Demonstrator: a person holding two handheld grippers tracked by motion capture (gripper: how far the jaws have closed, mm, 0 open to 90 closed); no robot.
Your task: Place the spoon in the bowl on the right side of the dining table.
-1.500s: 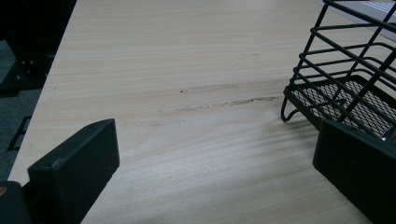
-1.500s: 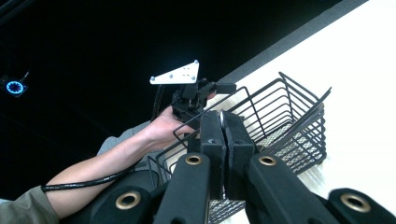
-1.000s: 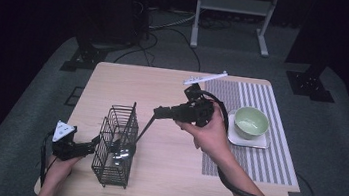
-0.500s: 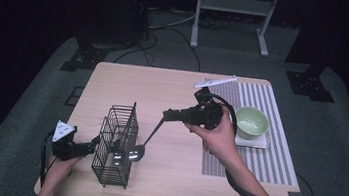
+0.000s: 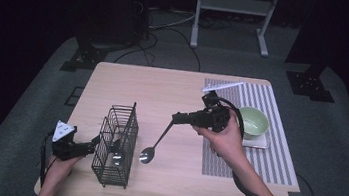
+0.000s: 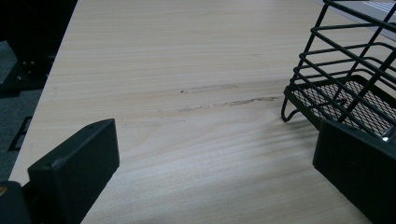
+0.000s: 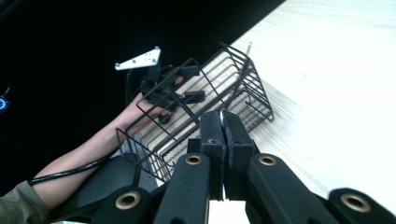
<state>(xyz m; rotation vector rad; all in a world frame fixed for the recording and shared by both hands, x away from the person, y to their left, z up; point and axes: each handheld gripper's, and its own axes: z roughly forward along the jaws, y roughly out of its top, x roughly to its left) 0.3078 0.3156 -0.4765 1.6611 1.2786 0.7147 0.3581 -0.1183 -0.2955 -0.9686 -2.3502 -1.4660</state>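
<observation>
Right gripper [image 5: 176, 117] pinched spoon [image 5: 156, 143] by handle, bowl end hanging low just right of wire basket [image 5: 117, 144] on desk [image 5: 164, 86]; left gripper [image 5: 92, 144], jaws spread, steadied basket; next: lift spoon over rim, lower inside

Bare desk [image 5: 163, 89] lies open from the wire basket [image 5: 117, 144] toward 12 o'clock; at 3 o'clock the hanging spoon [image 5: 152, 148] blocks passage (bowl [image 5: 252, 122] stands farther right)
</observation>
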